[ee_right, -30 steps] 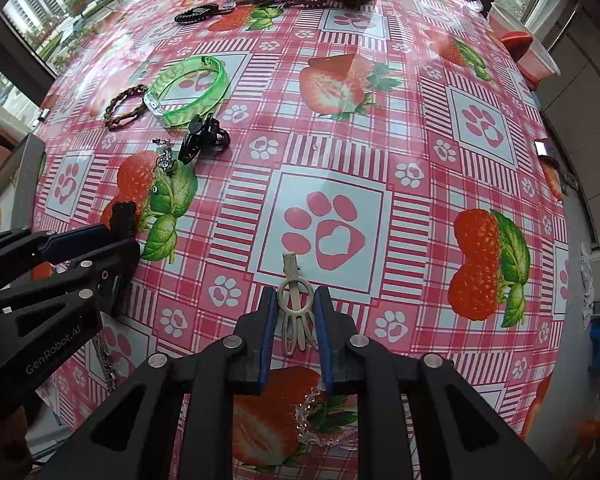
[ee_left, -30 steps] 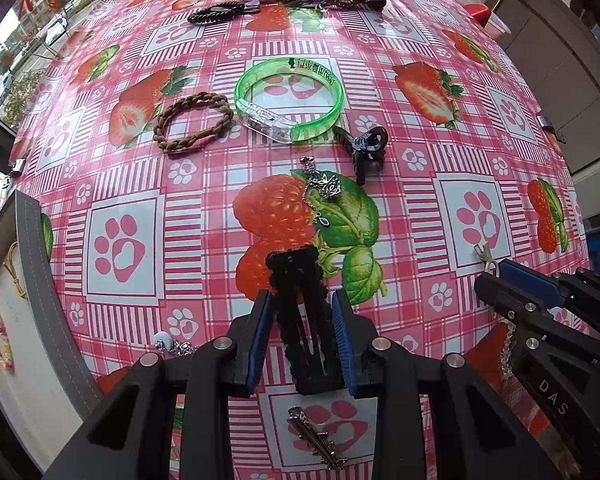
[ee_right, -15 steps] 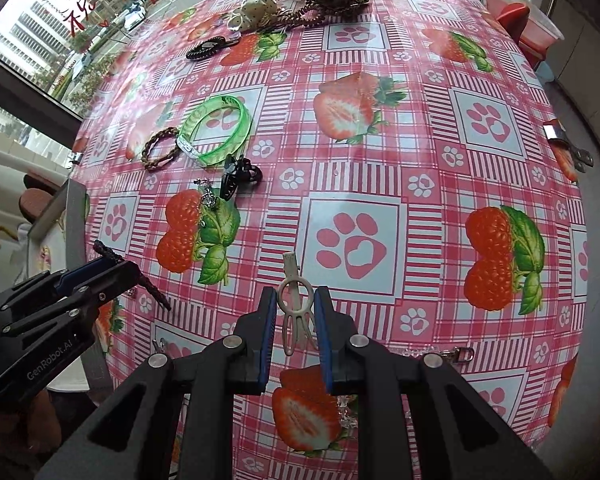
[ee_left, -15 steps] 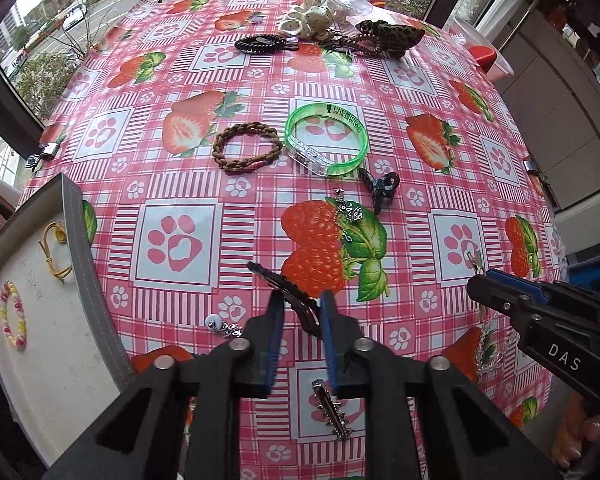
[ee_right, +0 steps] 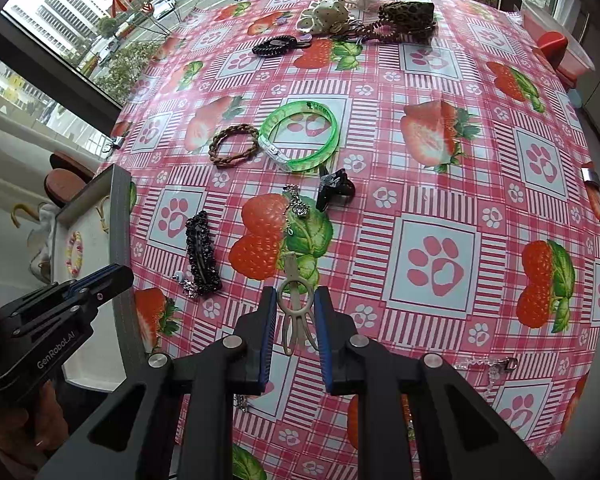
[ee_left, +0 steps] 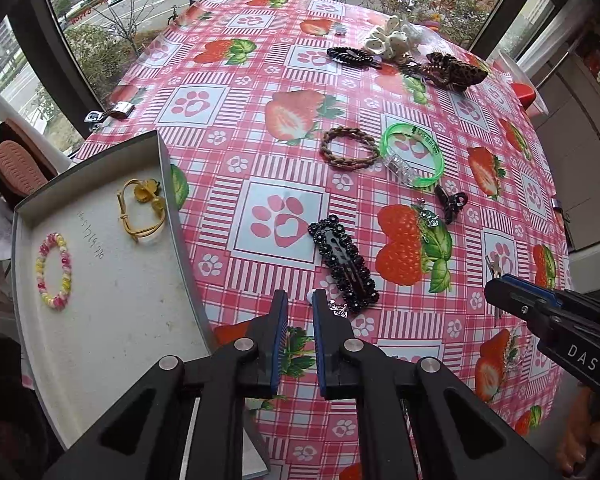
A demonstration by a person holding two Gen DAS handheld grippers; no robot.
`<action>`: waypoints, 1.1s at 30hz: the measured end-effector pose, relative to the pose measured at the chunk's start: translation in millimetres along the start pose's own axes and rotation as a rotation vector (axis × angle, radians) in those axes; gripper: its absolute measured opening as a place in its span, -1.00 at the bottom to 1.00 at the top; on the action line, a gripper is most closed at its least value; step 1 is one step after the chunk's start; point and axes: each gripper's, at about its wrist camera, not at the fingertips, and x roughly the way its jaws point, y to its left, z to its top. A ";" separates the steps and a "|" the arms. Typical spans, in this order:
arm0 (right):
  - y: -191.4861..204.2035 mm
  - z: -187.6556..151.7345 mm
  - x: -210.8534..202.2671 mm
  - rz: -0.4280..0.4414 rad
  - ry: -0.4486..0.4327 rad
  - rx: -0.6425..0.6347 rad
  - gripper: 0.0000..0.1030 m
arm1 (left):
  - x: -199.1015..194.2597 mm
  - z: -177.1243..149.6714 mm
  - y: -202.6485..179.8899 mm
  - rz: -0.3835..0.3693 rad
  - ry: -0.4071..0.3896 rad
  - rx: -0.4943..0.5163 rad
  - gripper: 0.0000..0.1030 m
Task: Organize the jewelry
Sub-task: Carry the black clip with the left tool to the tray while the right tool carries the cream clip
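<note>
My left gripper (ee_left: 299, 300) is shut with nothing between its blue pads, hanging over the table edge next to the white tray (ee_left: 172, 208). A black beaded barrette (ee_left: 342, 264) lies flat on the cloth just right of its tips, apart from them. My right gripper (ee_right: 296, 300) is shut on a beige hair clip (ee_right: 295, 312) and holds it above the table. In the tray lie a yellow cord bracelet (ee_left: 140, 212) and a pastel bead bracelet (ee_left: 54, 272).
Spread on the strawberry tablecloth are a green bangle (ee_left: 414, 156), a brown braided bracelet (ee_left: 350, 148), a black claw clip (ee_left: 452, 204) and a silver charm (ee_left: 426, 216). Hair ties and a leopard scrunchie (ee_left: 456, 70) sit at the far edge. A small pearl piece (ee_left: 336, 308) lies by the barrette.
The black barrette, held between the left jaws half a second ago, now lies on the table. The left gripper has moved left toward the tray and risen. The right gripper has risen with its clip.
</note>
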 end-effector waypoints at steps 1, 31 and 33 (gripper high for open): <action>2.5 -0.4 1.3 0.002 0.004 -0.001 -0.60 | 2.3 0.6 2.6 -0.011 0.010 -0.023 -0.66; -37.6 -11.3 -4.6 -0.029 0.008 0.088 -0.60 | 65.2 27.4 -49.7 0.036 0.067 0.003 -0.22; -37.1 -10.9 -4.9 -0.026 0.005 0.087 -0.60 | 56.3 27.6 -46.3 0.013 0.046 -0.009 -0.22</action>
